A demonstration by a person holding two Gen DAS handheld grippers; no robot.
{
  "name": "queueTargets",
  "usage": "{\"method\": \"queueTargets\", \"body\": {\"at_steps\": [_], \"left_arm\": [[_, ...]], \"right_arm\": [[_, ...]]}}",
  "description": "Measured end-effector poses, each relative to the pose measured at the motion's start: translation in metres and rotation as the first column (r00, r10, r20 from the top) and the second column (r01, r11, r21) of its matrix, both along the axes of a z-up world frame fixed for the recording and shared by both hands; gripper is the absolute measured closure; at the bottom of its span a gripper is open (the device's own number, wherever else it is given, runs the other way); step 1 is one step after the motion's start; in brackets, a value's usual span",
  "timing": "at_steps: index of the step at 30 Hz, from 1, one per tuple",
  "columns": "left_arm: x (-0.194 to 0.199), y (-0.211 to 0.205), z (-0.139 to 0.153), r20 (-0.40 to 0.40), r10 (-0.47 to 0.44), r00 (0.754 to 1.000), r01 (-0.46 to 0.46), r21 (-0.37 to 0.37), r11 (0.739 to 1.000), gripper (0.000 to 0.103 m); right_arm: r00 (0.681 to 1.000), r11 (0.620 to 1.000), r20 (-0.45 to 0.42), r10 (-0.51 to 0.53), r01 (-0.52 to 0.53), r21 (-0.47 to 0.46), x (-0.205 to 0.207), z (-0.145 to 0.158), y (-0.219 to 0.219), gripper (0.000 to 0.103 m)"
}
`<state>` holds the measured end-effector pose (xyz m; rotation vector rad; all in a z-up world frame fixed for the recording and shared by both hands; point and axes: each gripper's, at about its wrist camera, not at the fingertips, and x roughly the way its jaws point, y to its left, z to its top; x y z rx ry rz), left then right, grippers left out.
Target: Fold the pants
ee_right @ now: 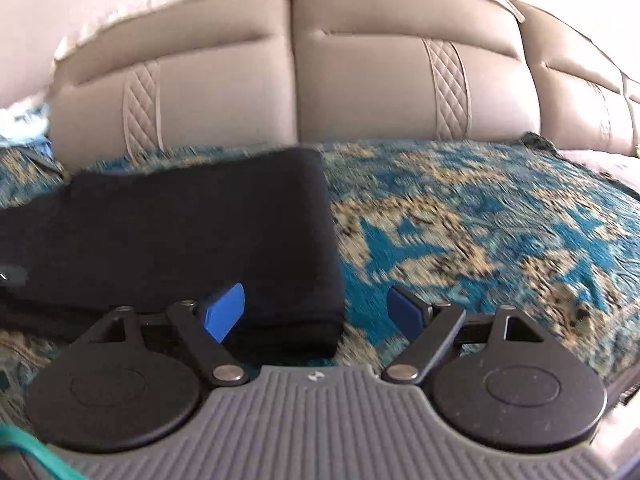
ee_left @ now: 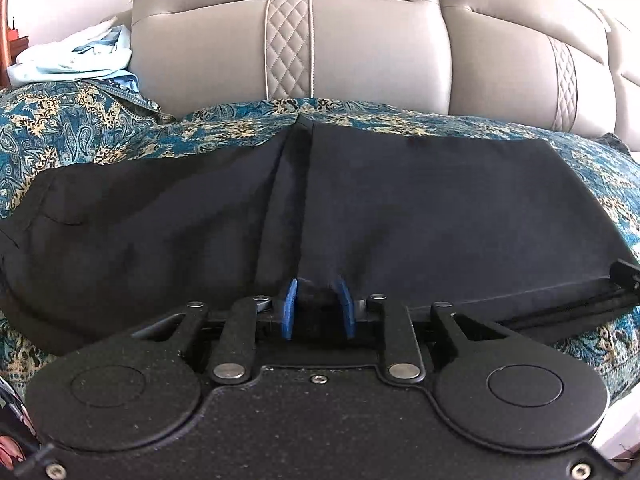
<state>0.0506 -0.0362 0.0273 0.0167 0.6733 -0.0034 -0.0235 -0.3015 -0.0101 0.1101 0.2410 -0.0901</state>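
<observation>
The left tongs (ee_left: 318, 306) pinch the pants (ee_left: 320, 208) at the bed's (ee_right: 460, 220) near edge; the right tongs (ee_right: 316, 312) gape wide, empty. A thin bite might slip, spoiling the fold.

The left gripper (ee_left: 318, 300) pinches the near edge of the black pants (ee_left: 280, 216).

Black pants (ee_left: 360, 200) on teal-and-cream paisley cover (ee_right: 460, 220), beige sofa back (ee_left: 380, 48) (diamond-quilted strips), blue-padded tongs (ee_left: 318, 308).
</observation>
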Motion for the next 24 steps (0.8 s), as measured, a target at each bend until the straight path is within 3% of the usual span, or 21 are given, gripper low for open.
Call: {"method": "queueTargets", "body": {"at_steps": [4,11,16,24], "left_arm": [[0.003,0.007,0.000,-0.003,0.027,1.000,-0.027,0.004,1.000,0.064],[-0.004,0.013,0.008,0.021,0.049,0.999,-0.049,0.030,0.998,0.034],[-0.007,0.007,0.019,0.084,0.009,0.996,-0.014,0.051,0.999,0.029],[0.001,-0.003,-0.001,0.031,0.005,0.999,-0.006,0.049,0.999,0.032]], "right_arm": [[0.998,1.000,0.055,0.025,-0.025,-0.010,0.004,0.005,0.008,0.012],[1.000,0.995,0.005,0.018,-0.017,-0.097,0.026,0.000,0.030,0.008],[1.000,0.989,0.012,-0.002,0.003,-0.148,0.034,-0.006,0.043,0.000],[1.000,0.993,0.030,-0.004,0.007,-0.115,0.033,-0.010,0.038,0.000]]}}
